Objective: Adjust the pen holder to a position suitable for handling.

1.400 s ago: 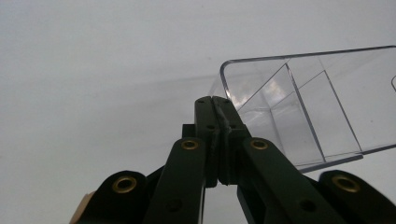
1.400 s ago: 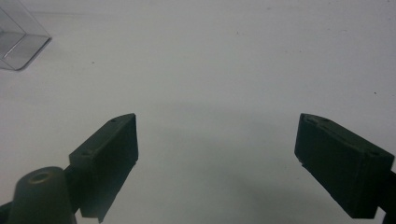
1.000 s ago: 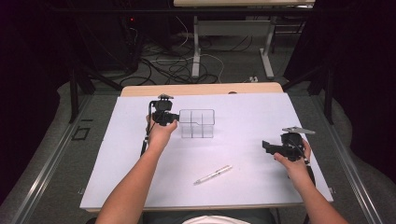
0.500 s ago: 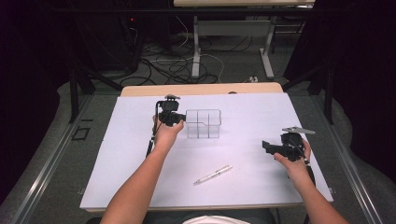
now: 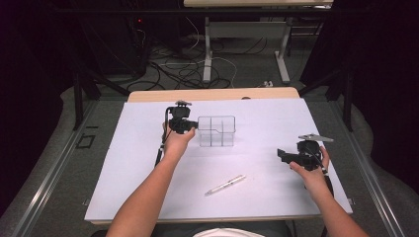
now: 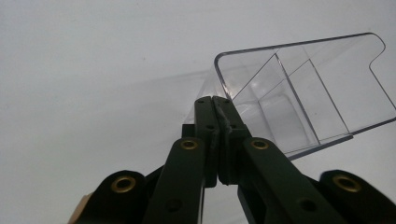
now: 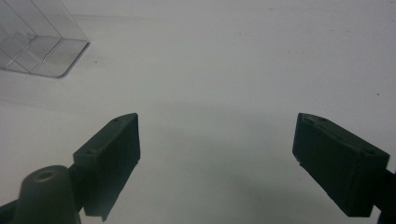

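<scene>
My left tool (image 5: pixel 193 125) sits at the left end of the clear plastic organiser box with inner dividers (image 5: pixel 216 131), which rests toward the far middle of the white tabletop (image 5: pixel 128 163). In the left gripper view my two black jaws are all but pressed together, nipping the box's thin end wall (image 6: pixel 219 88) at its near corner; they have just begun to ease apart, and the wall is between them. The rest of the box stretches away up and to the right of the tips.

My right tool (image 5: pixel 282 155) is well apart from the box, near the tabletop's right edge, its jaws spread wide with nothing between them. A white pen (image 5: pixel 226 184) lies between my forearms.
</scene>
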A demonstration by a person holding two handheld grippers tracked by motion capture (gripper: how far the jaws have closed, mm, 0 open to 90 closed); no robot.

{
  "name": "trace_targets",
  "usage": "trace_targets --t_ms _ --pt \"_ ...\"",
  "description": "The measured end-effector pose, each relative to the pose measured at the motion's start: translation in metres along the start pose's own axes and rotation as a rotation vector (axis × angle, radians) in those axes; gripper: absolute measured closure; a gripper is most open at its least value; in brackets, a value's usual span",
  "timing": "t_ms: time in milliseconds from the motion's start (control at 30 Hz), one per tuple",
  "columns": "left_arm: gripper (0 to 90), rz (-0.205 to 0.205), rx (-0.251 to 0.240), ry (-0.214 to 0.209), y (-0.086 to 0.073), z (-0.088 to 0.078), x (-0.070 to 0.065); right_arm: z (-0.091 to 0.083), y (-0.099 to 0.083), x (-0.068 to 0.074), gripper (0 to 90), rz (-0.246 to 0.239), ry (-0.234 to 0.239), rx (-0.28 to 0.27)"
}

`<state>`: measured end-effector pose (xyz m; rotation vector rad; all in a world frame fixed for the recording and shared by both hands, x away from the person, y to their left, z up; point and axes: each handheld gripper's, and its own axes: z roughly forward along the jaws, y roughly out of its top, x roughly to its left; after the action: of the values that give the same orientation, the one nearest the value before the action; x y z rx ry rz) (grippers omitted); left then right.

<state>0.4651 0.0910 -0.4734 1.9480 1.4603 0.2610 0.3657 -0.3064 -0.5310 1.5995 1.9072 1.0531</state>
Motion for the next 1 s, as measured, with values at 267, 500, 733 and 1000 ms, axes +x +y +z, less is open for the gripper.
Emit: trace_targets --t_ms 267,500,733,1000 --pt "79.2 0.017 -0.015 -0.022 -0.004 -0.010 0.006 0.000 0.001 0.002 23.4 -0.054 0.042 0.001" --pt "67.6 0.024 -0.048 -0.055 -0.014 -0.025 0.014 -0.007 0.002 0.002 32.2 -0.098 0.055 -0.039" --pt "53.9 0.006 -0.053 -0.071 -0.026 -0.037 0.023 -0.010 0.004 0.006 36.3 -0.113 0.083 -0.020" --pt "51.6 0.055 -0.045 -0.100 -0.040 -0.048 0.032 -0.013 0.008 0.015 38.8 -0.164 0.120 0.024"
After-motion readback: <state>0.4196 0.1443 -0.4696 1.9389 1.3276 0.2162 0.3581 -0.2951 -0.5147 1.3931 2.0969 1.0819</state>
